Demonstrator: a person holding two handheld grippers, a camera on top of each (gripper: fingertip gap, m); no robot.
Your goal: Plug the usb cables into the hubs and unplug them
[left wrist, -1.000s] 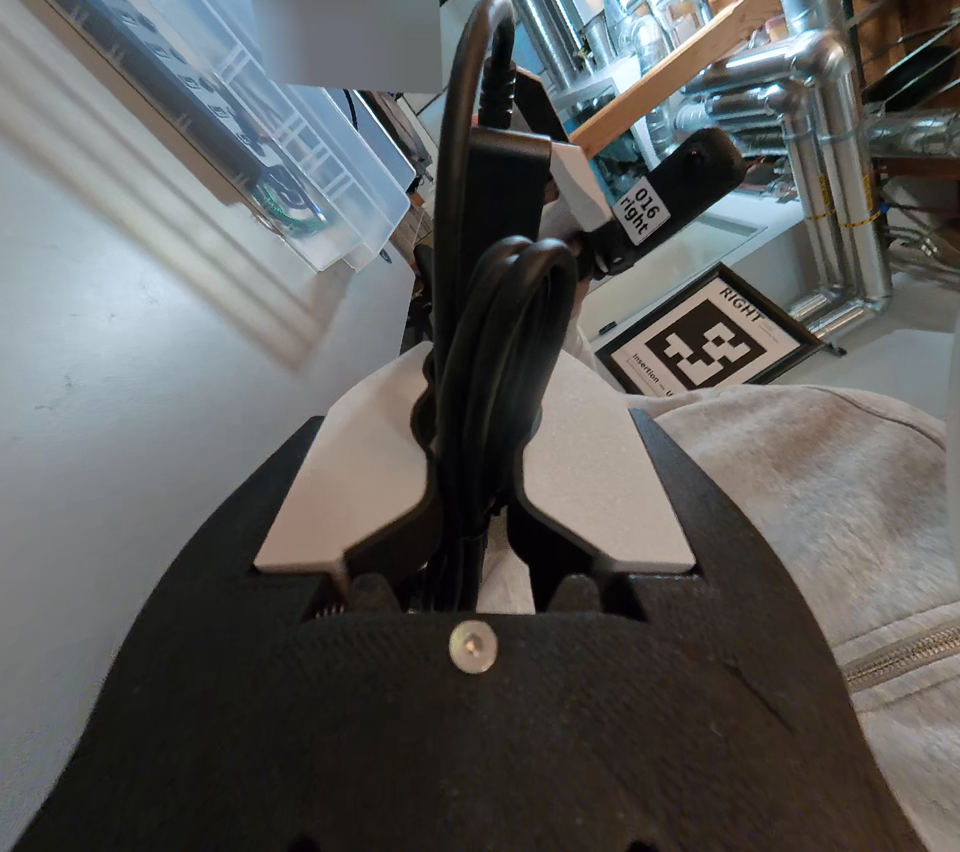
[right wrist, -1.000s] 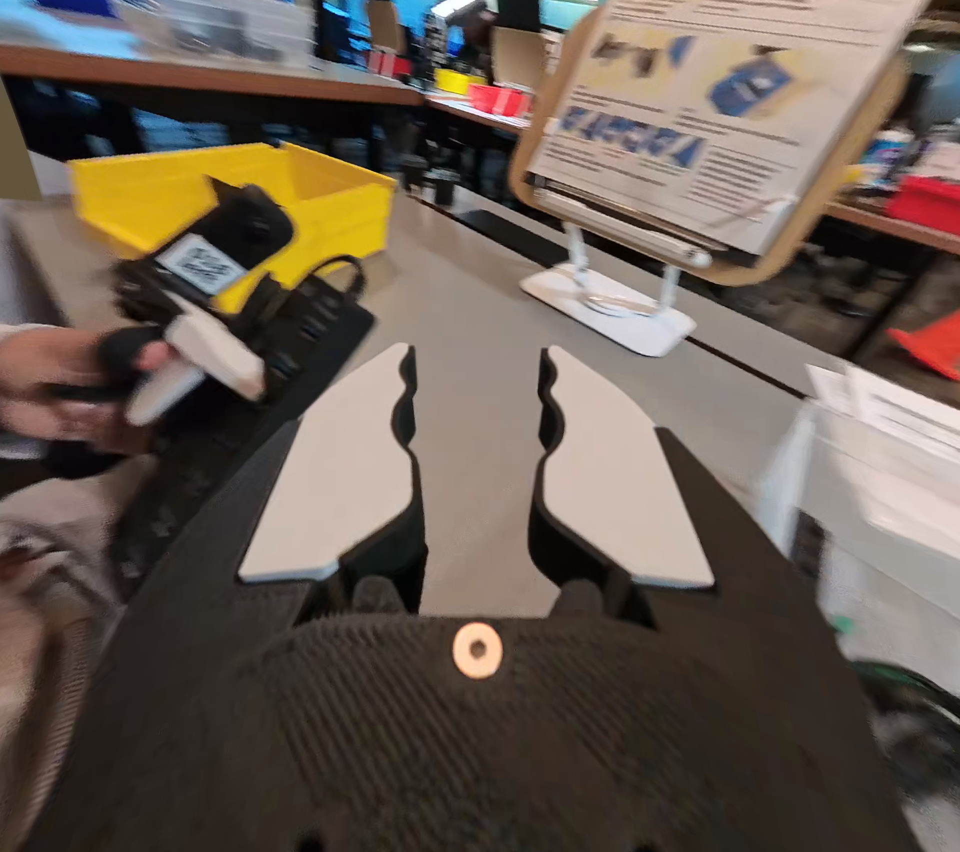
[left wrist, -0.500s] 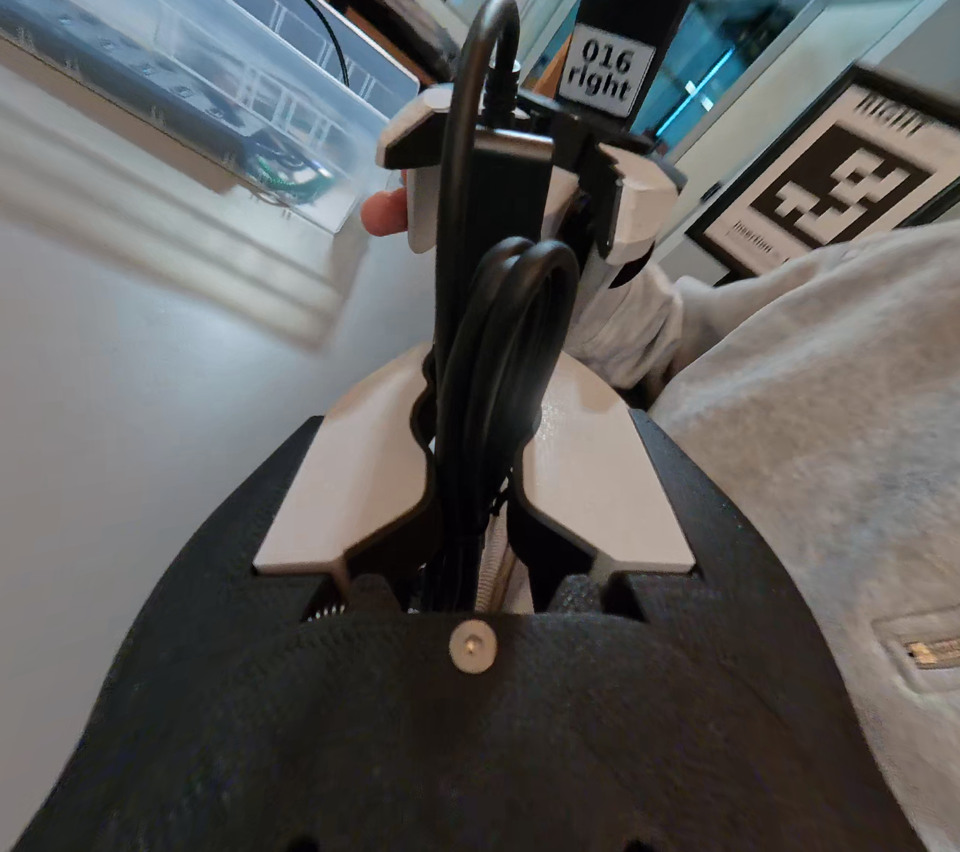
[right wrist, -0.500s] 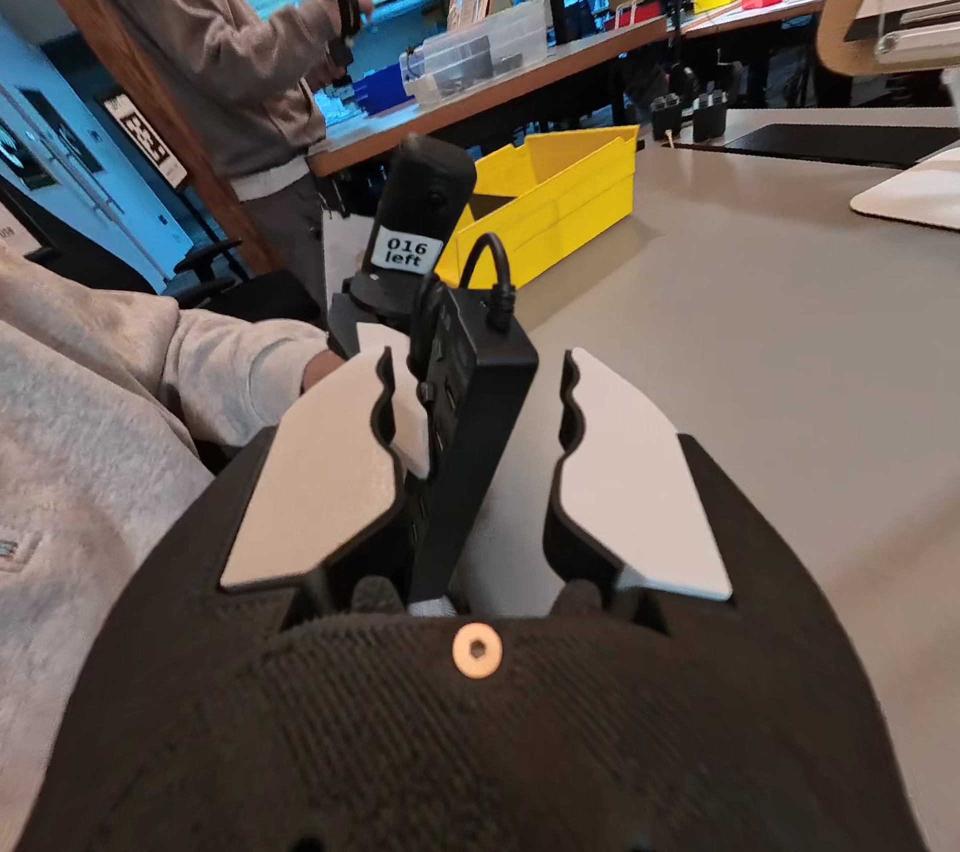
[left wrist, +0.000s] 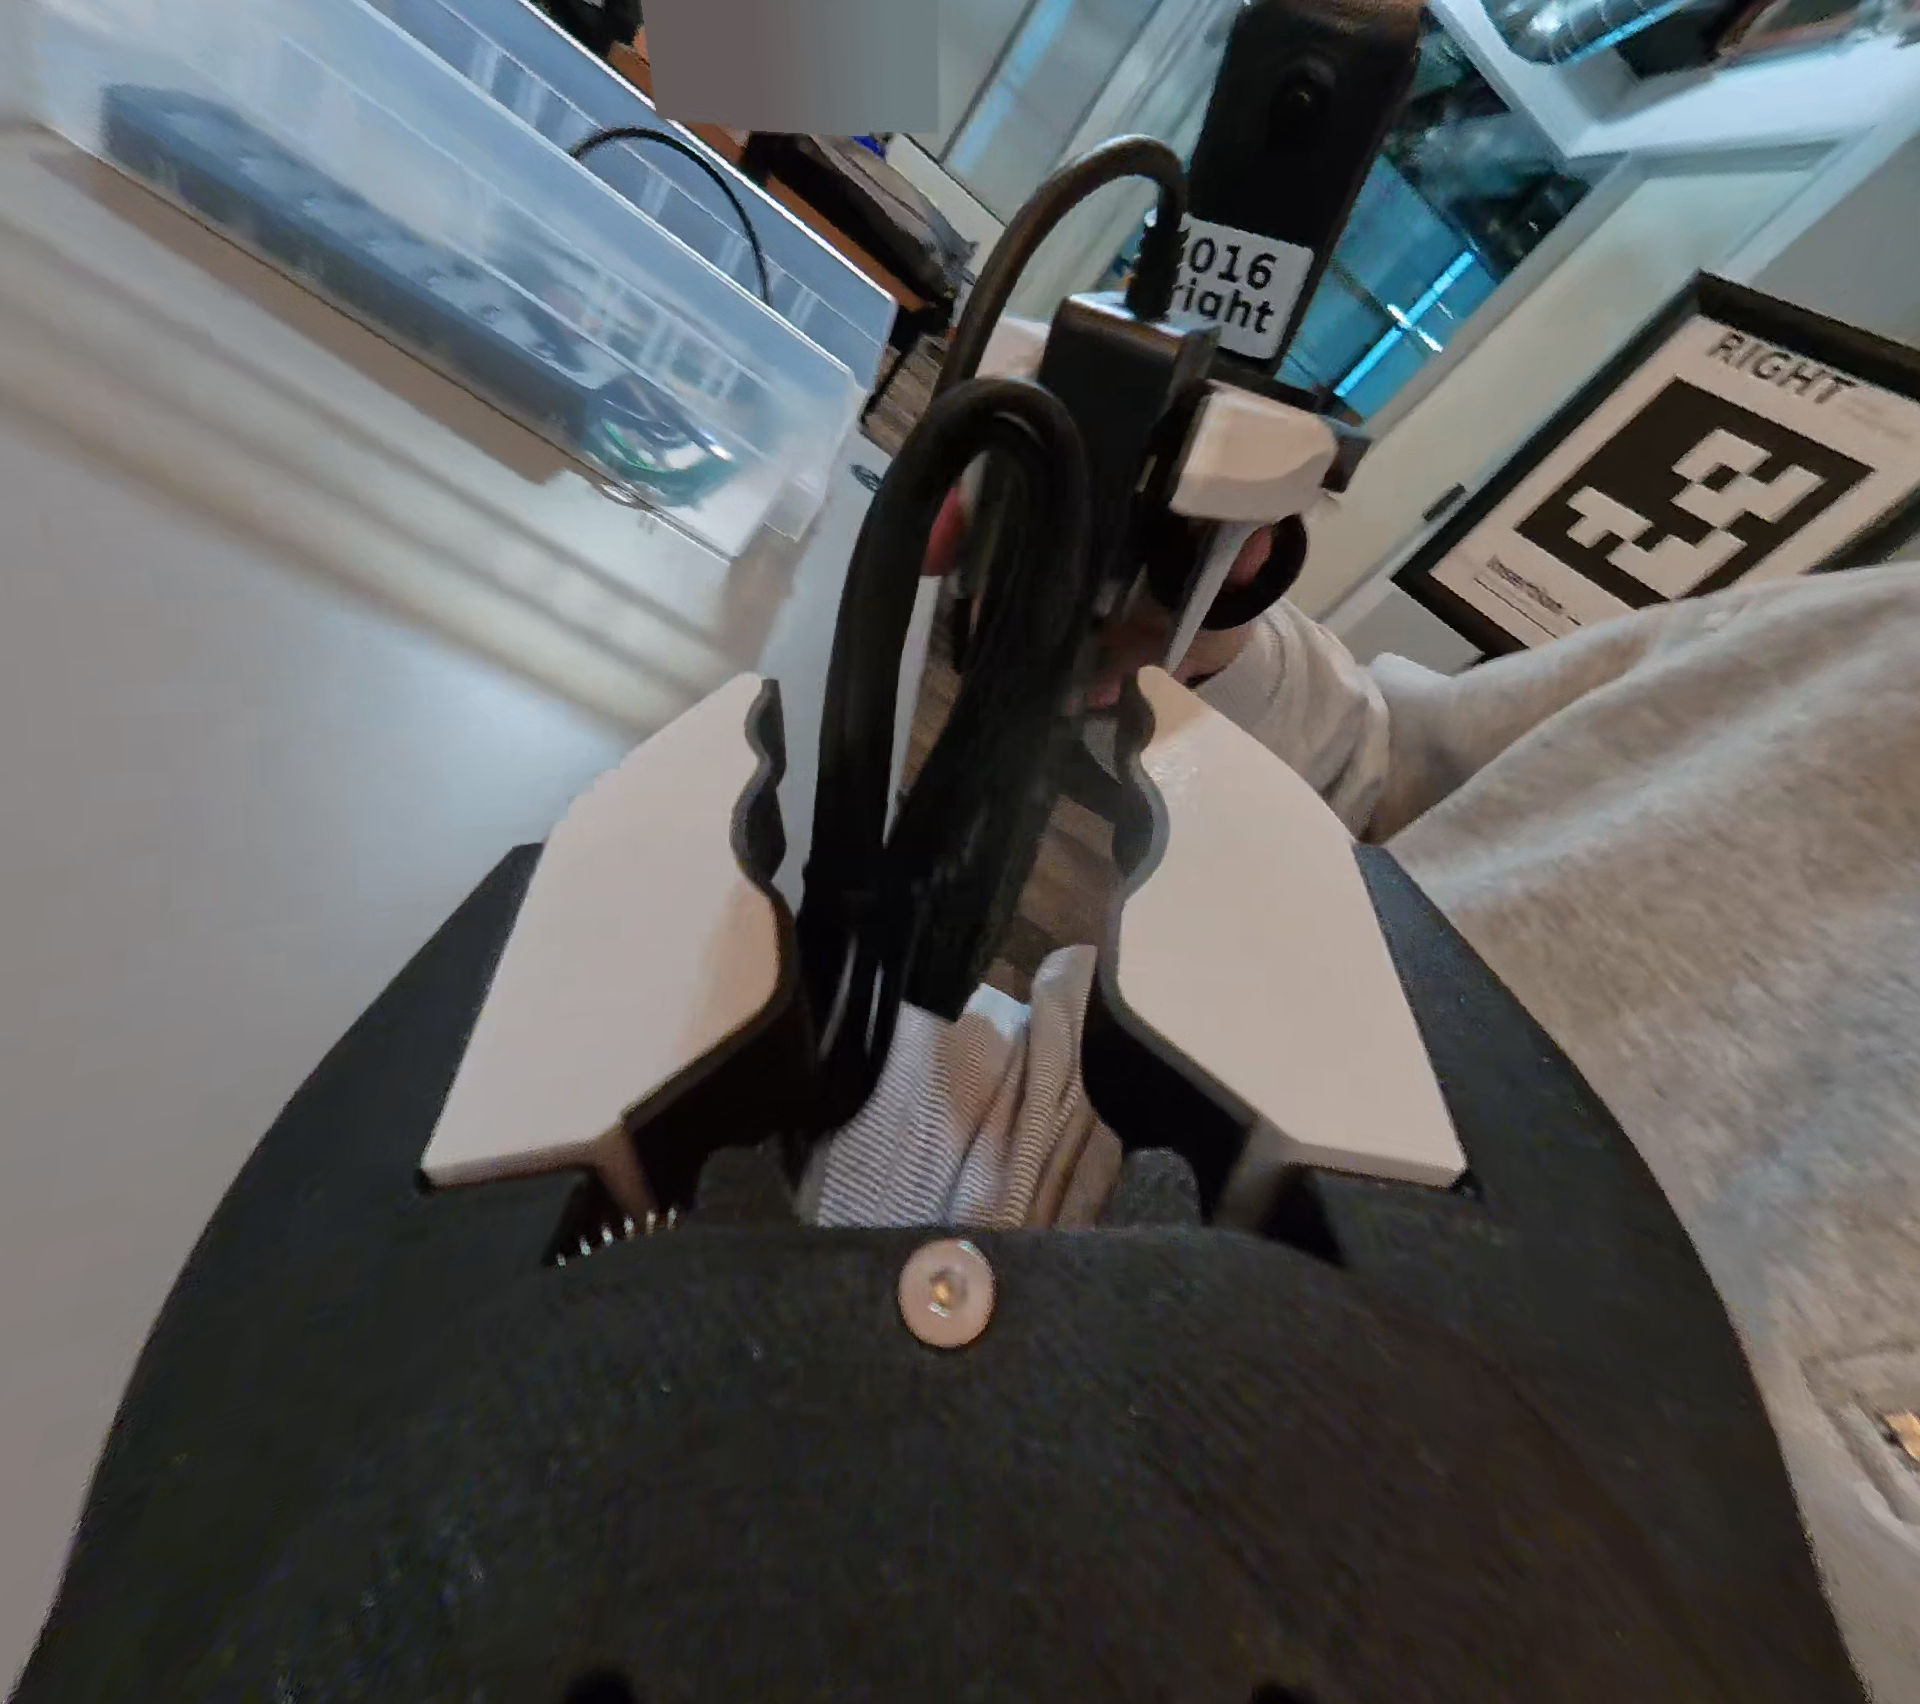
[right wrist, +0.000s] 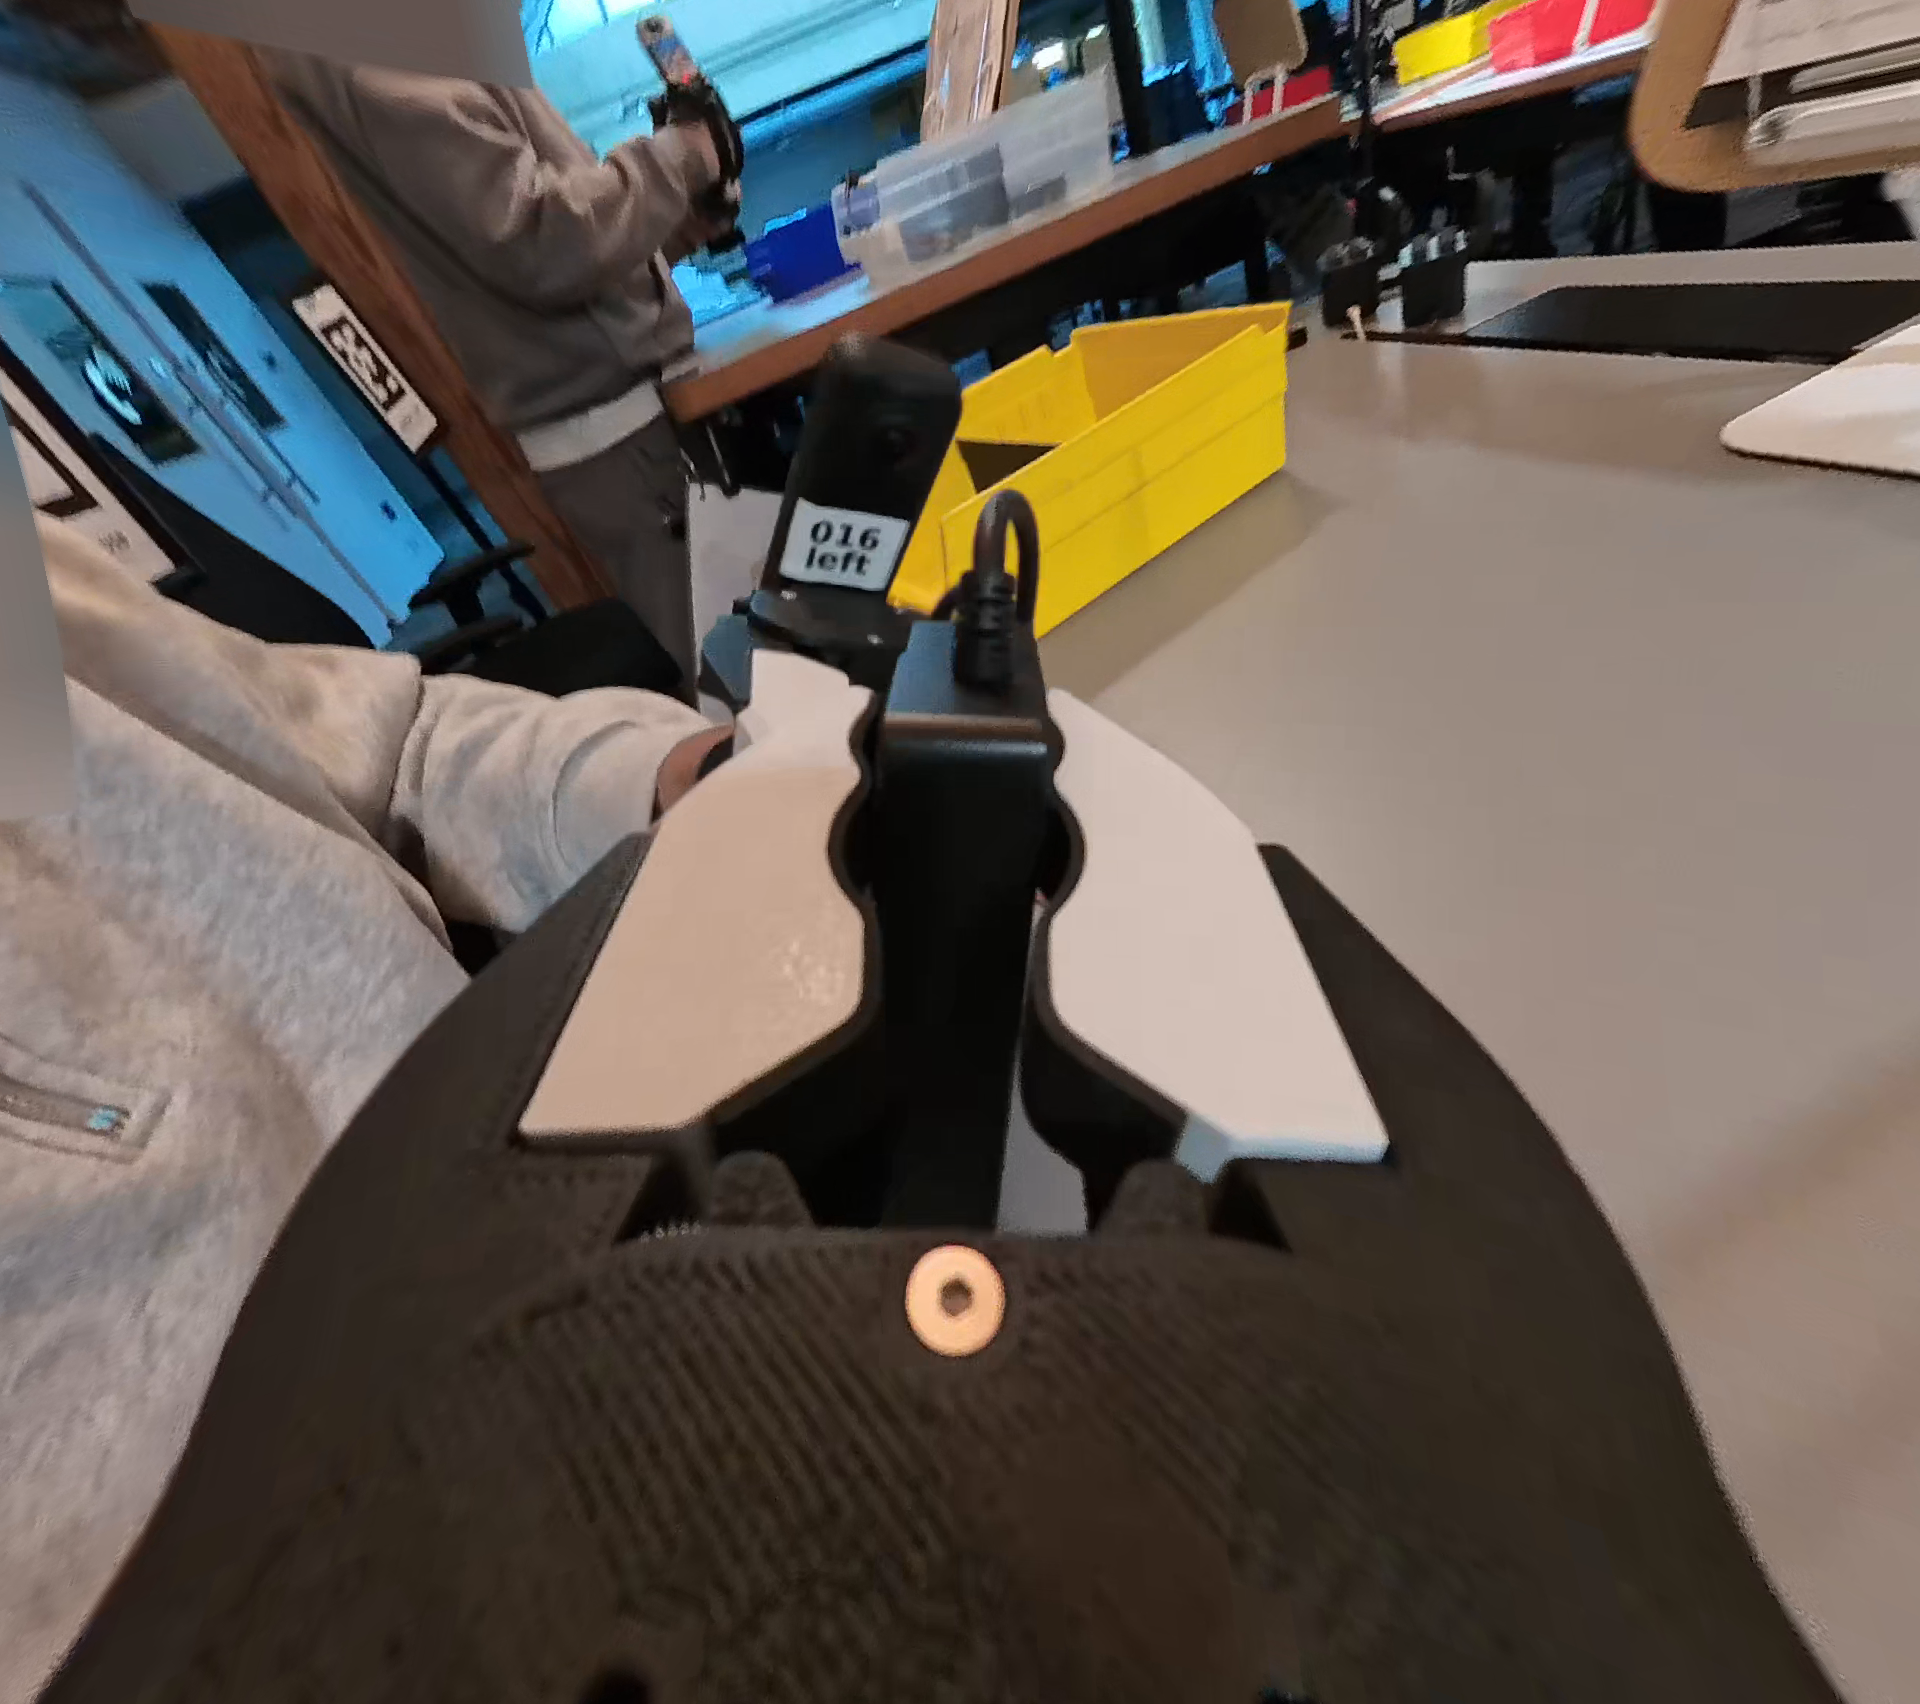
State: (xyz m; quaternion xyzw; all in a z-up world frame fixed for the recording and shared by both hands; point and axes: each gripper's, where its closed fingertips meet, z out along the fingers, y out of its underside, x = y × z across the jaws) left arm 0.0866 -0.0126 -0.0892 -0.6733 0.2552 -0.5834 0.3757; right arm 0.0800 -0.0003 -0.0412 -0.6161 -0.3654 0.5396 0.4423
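A black USB hub (right wrist: 956,875) is held in the air with its black cable (right wrist: 992,615) plugged into the far end. My right gripper (right wrist: 961,719) is shut on the hub's body. In the left wrist view the hub (left wrist: 1101,428) and its looped cable bundle (left wrist: 935,719) stand between the spread fingers of my left gripper (left wrist: 951,719), which is open and not clamping them. The right gripper (left wrist: 1174,449) shows beyond, gripping the hub's far end. The left gripper (right wrist: 800,688) shows just behind the hub in the right wrist view.
A yellow bin (right wrist: 1122,418) sits on the grey table (right wrist: 1507,719). A clear plastic box (left wrist: 416,283) holds dark devices. A white stand base (right wrist: 1829,418) is at the far right. A framed marker sign (left wrist: 1683,491) leans behind. Another person (right wrist: 520,231) stands at a farther bench.
My right gripper swung over and shut on the hub. My left gripper, earlier shut on the hub and cable bundle, has opened around them.
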